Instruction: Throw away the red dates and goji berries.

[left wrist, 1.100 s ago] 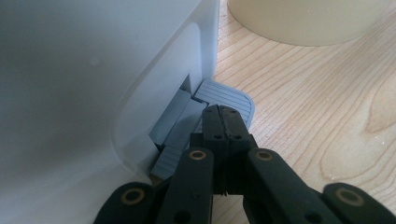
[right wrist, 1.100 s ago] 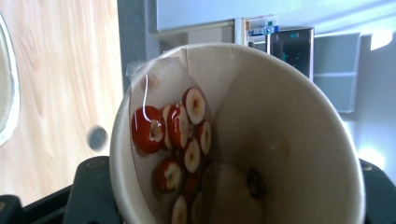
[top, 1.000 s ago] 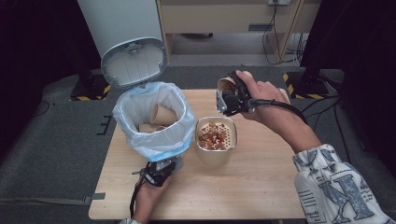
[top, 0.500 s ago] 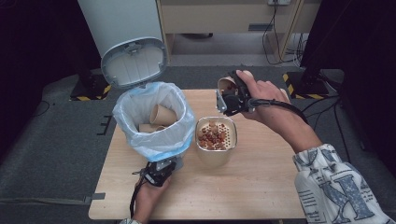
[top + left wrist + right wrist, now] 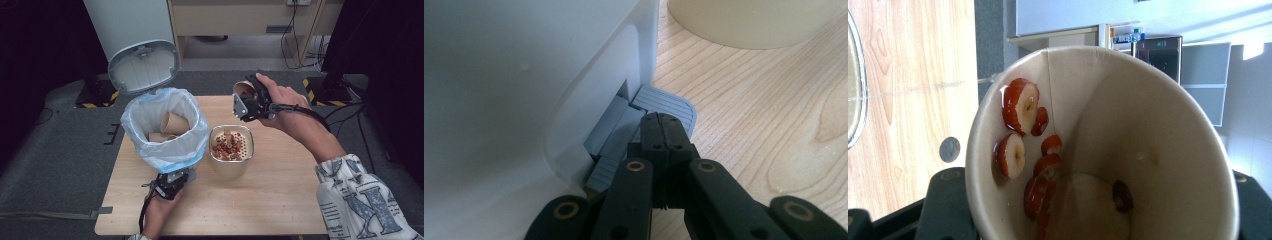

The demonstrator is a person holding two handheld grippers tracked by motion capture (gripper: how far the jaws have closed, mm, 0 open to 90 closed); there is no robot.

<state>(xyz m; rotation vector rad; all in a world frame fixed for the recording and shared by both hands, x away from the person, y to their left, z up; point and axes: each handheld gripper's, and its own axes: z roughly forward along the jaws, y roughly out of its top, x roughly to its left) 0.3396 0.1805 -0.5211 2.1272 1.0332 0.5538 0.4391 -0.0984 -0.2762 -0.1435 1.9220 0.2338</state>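
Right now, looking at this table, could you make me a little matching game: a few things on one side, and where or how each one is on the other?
Things:
1. paper cup
2. bin lid
3. strainer bowl
4. left tongs

States:
A. standing open
B. shut, pressing the bin's grey pedal
C. tipped on its side in the right tongs
D. on the table, holding red fruit slices

Pairs: 1-C, 2-A, 3-D, 4-B
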